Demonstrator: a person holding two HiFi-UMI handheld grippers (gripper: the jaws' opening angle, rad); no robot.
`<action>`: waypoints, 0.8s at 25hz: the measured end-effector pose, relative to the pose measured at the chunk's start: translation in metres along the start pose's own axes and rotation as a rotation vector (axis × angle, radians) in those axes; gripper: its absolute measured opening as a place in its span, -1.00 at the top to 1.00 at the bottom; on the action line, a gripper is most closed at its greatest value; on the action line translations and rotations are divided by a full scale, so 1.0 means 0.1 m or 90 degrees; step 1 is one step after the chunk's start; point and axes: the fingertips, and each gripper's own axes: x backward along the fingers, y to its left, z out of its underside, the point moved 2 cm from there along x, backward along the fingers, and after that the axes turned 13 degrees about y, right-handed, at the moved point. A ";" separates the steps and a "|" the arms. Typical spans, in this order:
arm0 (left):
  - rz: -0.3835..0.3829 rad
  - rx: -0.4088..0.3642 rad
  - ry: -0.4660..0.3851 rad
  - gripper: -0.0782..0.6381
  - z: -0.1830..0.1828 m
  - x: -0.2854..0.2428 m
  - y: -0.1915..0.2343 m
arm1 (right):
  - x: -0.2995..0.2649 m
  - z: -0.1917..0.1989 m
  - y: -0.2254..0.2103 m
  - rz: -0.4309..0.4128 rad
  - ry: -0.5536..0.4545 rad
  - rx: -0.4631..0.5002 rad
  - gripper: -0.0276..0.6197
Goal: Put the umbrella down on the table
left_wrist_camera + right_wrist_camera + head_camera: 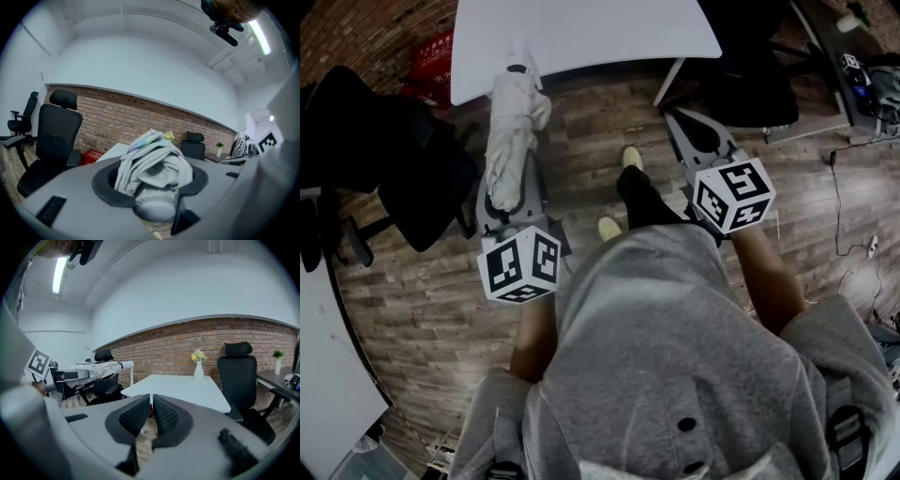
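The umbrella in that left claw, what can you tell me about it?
The umbrella is folded, its whitish fabric loosely bunched, with a pale round cap at the far end. The left gripper clamps its near end and holds it roughly level in the air, tip pointing at the white table.

The umbrella point(514, 131) is crumpled pale cloth. The surface point(581, 37) at 12 o'clock looks smooth, matt white. The floor point(422, 309) is grained wood, the wall point(187, 343) rough brick. The right tool point(151, 401) has ribbed, matt black pads point(166, 416).

No readable text or numbers, white marks on red box point(434, 54) too blurred to read
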 end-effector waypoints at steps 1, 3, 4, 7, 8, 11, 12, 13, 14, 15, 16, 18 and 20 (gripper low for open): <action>-0.001 0.000 0.002 0.15 0.00 -0.04 0.00 | -0.02 -0.01 -0.04 0.000 0.000 0.000 0.81; -0.003 0.001 0.007 0.15 -0.01 -0.12 -0.02 | -0.06 -0.03 -0.11 -0.001 0.000 -0.002 0.81; -0.003 0.001 0.010 0.15 -0.01 -0.17 -0.04 | -0.08 -0.04 -0.16 0.000 0.000 -0.003 0.81; -0.002 0.000 0.015 0.15 -0.05 -0.34 -0.08 | -0.15 -0.09 -0.31 0.003 0.000 -0.007 0.81; -0.001 -0.001 0.017 0.15 -0.07 -0.41 -0.09 | -0.19 -0.11 -0.36 0.004 0.001 -0.009 0.81; 0.001 -0.003 0.026 0.15 -0.11 -0.60 -0.13 | -0.29 -0.15 -0.52 0.007 0.005 -0.015 0.81; 0.001 -0.003 0.028 0.14 -0.13 -0.67 -0.15 | -0.32 -0.17 -0.57 0.008 0.007 -0.017 0.81; 0.001 -0.004 0.031 0.15 -0.15 -0.74 -0.16 | -0.36 -0.20 -0.62 0.007 0.007 -0.019 0.81; 0.002 -0.005 0.034 0.15 -0.18 -0.81 -0.17 | -0.40 -0.22 -0.67 0.007 0.008 -0.021 0.81; 0.002 -0.006 0.036 0.15 -0.20 -0.88 -0.18 | -0.45 -0.25 -0.72 0.006 0.010 -0.022 0.81; 0.003 -0.007 0.038 0.15 -0.22 -0.95 -0.19 | -0.50 -0.28 -0.77 0.005 0.011 -0.023 0.81; 0.004 -0.009 0.040 0.14 -0.27 -1.10 -0.22 | -0.60 -0.34 -0.87 0.003 0.014 -0.025 0.81; 0.002 -0.010 0.044 0.15 -0.32 -1.25 -0.22 | -0.72 -0.40 -0.95 0.000 0.016 -0.027 0.81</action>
